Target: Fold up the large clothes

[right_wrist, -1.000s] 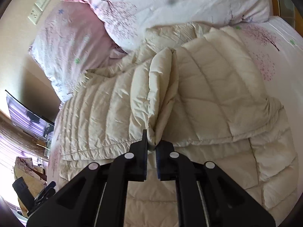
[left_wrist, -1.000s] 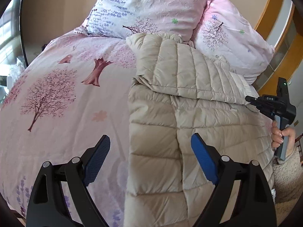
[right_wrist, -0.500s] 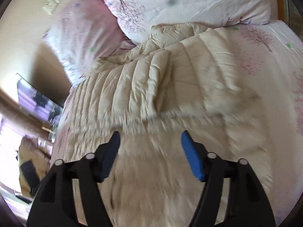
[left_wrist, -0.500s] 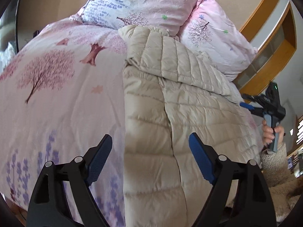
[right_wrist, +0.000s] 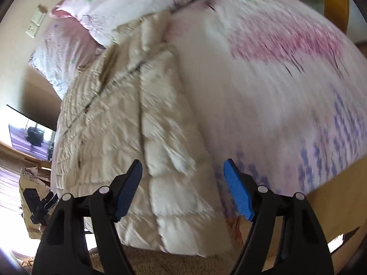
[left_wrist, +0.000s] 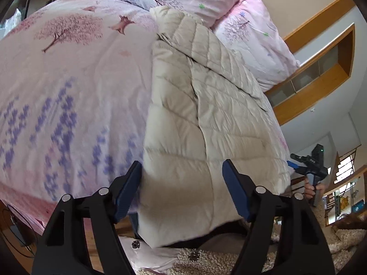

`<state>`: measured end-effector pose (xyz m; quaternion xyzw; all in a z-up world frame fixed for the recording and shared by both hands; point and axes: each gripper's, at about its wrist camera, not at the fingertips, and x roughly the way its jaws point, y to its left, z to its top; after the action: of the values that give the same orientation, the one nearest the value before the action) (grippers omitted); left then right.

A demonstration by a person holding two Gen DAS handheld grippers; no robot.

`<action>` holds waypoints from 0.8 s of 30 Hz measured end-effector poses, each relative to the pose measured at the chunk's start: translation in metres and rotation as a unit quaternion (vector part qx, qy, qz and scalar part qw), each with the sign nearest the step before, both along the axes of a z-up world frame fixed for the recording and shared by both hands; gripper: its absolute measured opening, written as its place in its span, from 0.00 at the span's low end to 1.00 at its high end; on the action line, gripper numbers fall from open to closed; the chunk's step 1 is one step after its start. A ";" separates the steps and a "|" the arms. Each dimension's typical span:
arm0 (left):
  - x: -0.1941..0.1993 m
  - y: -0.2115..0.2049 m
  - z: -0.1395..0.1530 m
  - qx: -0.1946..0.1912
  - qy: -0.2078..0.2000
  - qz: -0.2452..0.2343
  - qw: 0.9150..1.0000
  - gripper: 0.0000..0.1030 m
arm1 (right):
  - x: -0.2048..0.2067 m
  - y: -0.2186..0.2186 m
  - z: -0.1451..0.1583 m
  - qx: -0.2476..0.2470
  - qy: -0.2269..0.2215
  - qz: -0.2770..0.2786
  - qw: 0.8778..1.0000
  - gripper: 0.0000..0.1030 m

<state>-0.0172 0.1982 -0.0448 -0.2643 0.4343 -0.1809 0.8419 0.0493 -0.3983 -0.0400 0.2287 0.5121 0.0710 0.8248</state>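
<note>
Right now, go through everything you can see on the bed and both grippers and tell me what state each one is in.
puffer jacket: lying on the bed, sleeve folded across, hem hanging over the edge, not gripped.
left gripper: open, jaws just been closing, hem between them, pads not pressing.
right gripper: open, jaws just been opening, nothing held.
pillows: propped at the head of the bed.
duvet: spread flat.

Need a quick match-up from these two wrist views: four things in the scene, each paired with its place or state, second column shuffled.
Things:
1. beige quilted down jacket
2. pink tree-print pillows
3. left gripper
4. wooden wall shelf

Places or states:
A. at the head of the bed
B. open, over the jacket's near hem
C. on the wall right of the bed
D. lying lengthwise on the bed cover

Pairs: 1-D, 2-A, 3-B, 4-C
</note>
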 end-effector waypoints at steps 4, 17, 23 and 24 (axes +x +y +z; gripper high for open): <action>-0.015 -0.003 -0.001 -0.012 -0.002 -0.003 1.000 0.70 | -0.009 -0.005 -0.014 0.029 0.015 0.006 0.999 0.71; -0.029 -0.010 -0.022 -0.033 0.039 -0.011 0.999 0.70 | -0.033 0.004 -0.035 0.066 0.081 0.076 0.992 0.73; -0.025 -0.003 -0.036 -0.078 0.045 -0.002 0.996 0.65 | -0.032 0.008 -0.050 0.115 0.074 0.081 0.987 0.57; -0.025 -0.002 -0.038 -0.082 0.047 0.001 0.996 0.60 | -0.035 0.007 -0.051 0.104 0.074 0.081 0.988 0.50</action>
<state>-0.0422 0.1958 -0.0824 -0.3406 0.4572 -0.2024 0.7962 0.0146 -0.3913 -0.0909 0.2760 0.5783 0.1734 0.7479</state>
